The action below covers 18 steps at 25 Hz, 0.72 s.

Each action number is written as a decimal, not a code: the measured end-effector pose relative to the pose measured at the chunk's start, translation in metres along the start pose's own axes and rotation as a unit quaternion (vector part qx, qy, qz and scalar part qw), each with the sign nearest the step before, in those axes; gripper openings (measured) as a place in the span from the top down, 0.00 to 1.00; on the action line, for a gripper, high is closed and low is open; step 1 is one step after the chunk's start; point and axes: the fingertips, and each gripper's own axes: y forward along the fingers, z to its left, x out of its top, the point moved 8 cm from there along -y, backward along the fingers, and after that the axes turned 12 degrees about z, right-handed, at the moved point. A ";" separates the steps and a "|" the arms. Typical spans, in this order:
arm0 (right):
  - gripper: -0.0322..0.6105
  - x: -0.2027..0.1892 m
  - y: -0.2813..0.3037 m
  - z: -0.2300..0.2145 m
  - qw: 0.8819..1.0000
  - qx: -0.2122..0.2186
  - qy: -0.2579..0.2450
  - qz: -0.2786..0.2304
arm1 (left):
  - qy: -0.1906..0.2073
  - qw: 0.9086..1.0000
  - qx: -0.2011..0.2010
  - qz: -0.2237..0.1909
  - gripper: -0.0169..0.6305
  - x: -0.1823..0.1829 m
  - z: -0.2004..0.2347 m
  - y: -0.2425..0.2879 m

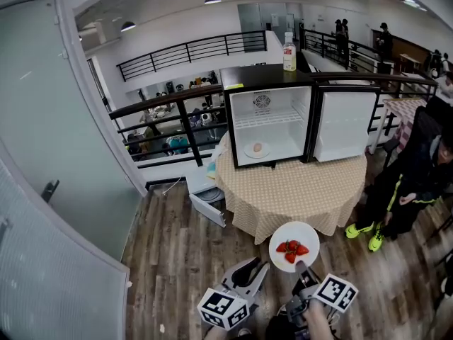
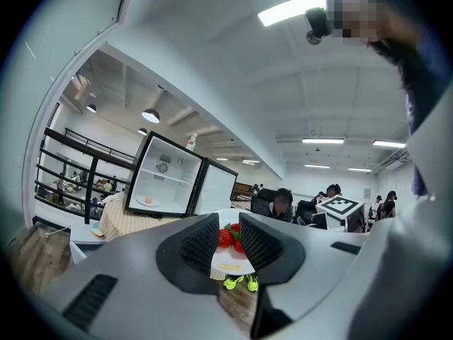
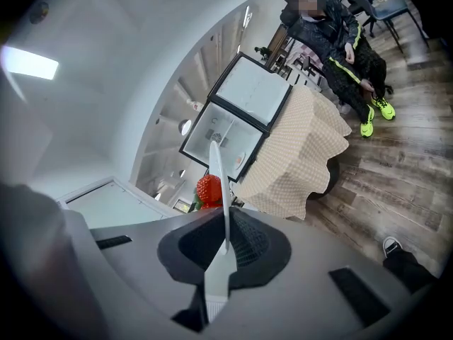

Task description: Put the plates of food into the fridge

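So, everything here hangs around the mini fridge point(image 1: 263, 75), which stands on a round table point(image 1: 297, 193) with a checked cloth, its door point(image 1: 345, 126) swung wide open to one side. The right gripper point(image 1: 301, 266) is clamped on the near rim of a white plate point(image 1: 283, 234) with a few strawberries point(image 1: 292, 249) piled on it. In the right gripper view the plate shows edge-on, pinched between the two pads, with a strawberry poking out past it. That plate is well short of the fridge, out in front of it and past the table's near edge, over the wooden floor point(image 1: 177, 261). The left gripper point(image 1: 253, 268) is just beside the plate, on the side away from the fridge door, jaws a bit apart with nothing in them. Its own view looks through the gap at the strawberries, with the fridge further off to one side. Inside the fridge, on the bottom below the wire shelf point(image 1: 269, 119), there's a second plate point(image 1: 249, 151) with one small pale, roundish bit of food point(image 1: 257, 147) on it. A bottle point(image 1: 289, 52) stands on top of the fridge. A person point(image 1: 417, 176) in dark clothes and bright yellow-green shoes sits off on the door side of the fridge, past the table.
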 end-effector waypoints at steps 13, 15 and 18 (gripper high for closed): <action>0.91 0.109 0.040 -0.023 1.000 0.016 0.000 0.019 | 0.005 1.000 0.027 -0.006 0.83 0.039 0.012 0.101; 0.91 0.120 0.043 -0.026 0.999 0.025 0.003 0.022 | 0.008 0.999 0.032 -0.006 0.83 0.042 0.010 0.112; 0.91 0.135 0.047 -0.034 0.999 0.026 0.002 0.028 | 0.009 0.999 0.037 -0.005 0.83 0.045 0.009 0.128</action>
